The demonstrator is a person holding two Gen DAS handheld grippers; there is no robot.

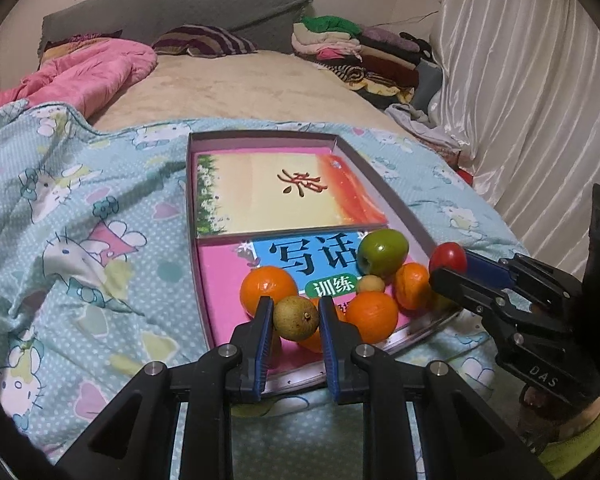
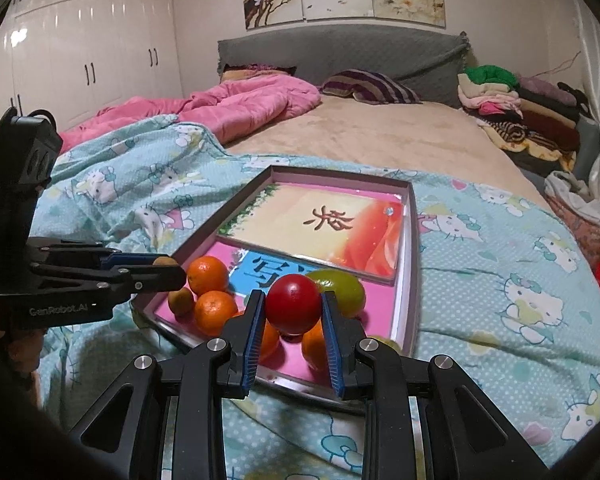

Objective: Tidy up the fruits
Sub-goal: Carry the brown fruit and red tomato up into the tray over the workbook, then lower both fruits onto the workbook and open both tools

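Observation:
A shallow box tray (image 1: 384, 188) (image 2: 410, 264) lies on the bed with two books in it and fruit piled at its near end. My left gripper (image 1: 295, 316) is shut on a brown longan (image 1: 296, 317) and holds it over the tray's near end; it shows from the side in the right wrist view (image 2: 168, 268). My right gripper (image 2: 293, 304) is shut on a red tomato (image 2: 293, 303) (image 1: 448, 258) above the pile. Several oranges (image 1: 269, 290) (image 2: 208, 276), a green fruit (image 1: 383, 251) (image 2: 342, 290) and a small longan (image 1: 371, 284) (image 2: 181, 301) lie in the tray.
The tray rests on a light blue cartoon-print blanket (image 1: 80, 248) (image 2: 500, 300). A pink quilt (image 2: 240, 108) and striped pillow (image 2: 370, 86) lie farther back. Folded clothes (image 2: 520, 112) are stacked at the right by a white curtain (image 1: 520, 100). White wardrobes (image 2: 88, 52) stand left.

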